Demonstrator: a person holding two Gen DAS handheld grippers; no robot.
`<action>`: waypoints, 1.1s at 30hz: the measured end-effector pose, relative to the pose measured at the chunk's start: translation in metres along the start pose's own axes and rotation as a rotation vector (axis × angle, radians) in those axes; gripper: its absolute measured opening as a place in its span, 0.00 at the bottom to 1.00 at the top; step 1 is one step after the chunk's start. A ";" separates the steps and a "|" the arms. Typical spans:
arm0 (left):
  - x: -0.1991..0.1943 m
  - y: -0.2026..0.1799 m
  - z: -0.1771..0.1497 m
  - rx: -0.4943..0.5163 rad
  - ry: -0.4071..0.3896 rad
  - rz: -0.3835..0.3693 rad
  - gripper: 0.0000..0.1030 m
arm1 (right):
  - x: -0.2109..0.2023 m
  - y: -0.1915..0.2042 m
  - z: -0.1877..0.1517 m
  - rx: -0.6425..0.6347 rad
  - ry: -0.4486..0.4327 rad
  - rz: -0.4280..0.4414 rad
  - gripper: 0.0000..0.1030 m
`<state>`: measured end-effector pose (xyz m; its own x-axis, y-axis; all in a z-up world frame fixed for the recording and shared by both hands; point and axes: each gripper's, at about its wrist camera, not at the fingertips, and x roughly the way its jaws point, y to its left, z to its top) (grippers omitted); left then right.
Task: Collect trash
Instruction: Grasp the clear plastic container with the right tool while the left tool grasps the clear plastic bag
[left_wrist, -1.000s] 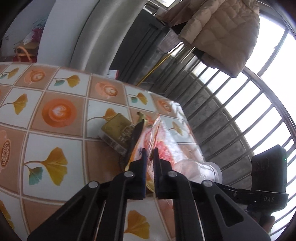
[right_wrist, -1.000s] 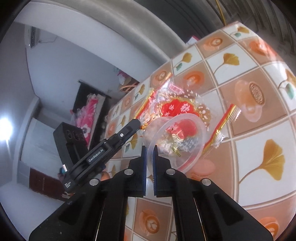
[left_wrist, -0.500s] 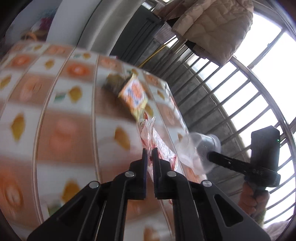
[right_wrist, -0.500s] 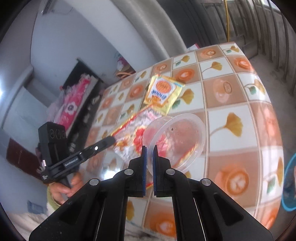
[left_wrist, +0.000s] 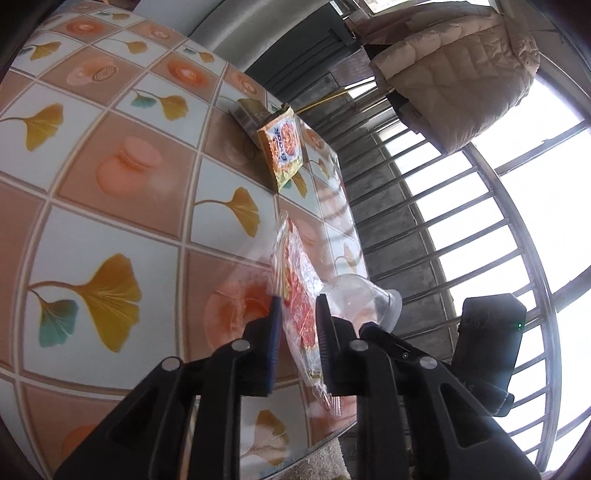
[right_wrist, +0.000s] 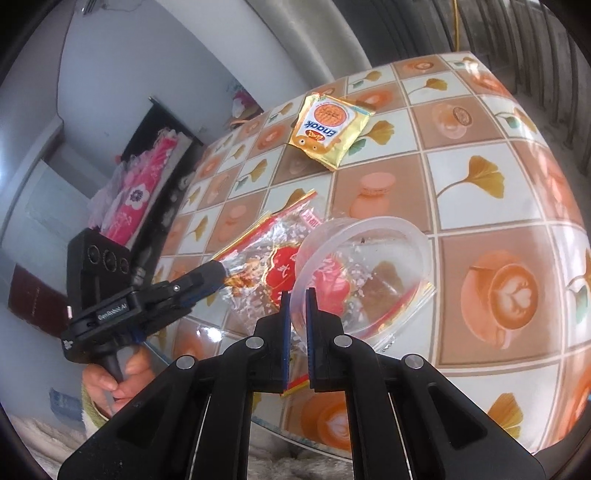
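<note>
right claw (right_wrist: 296, 295) clamps clear plastic cup (right_wrist: 364, 275) rim as bin | your left claw (left_wrist: 298, 314) parted around red snack wrapper (left_wrist: 301, 299), feeding it in

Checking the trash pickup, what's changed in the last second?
The left gripper pulled the red wrapper back from the yellow packet toward the near edge of the table, and its jaws have opened around it. The right gripper came back alongside, still shut on the clear cup. The yellow packet stayed put.
</note>
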<state>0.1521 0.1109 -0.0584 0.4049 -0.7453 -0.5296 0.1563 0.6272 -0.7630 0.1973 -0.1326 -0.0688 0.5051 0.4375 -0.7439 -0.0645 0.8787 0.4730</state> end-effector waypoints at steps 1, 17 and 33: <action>0.003 0.000 -0.001 0.001 0.003 0.003 0.17 | 0.000 -0.002 0.000 0.010 0.000 0.014 0.06; 0.030 -0.039 -0.011 0.308 -0.042 0.276 0.08 | -0.010 -0.009 -0.002 0.041 -0.038 0.053 0.05; 0.039 -0.085 -0.019 0.554 -0.129 0.397 0.01 | -0.055 -0.030 -0.004 0.102 -0.146 0.050 0.04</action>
<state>0.1370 0.0239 -0.0212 0.6251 -0.4245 -0.6551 0.3971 0.8954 -0.2013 0.1680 -0.1823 -0.0439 0.6235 0.4413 -0.6454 -0.0086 0.8293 0.5587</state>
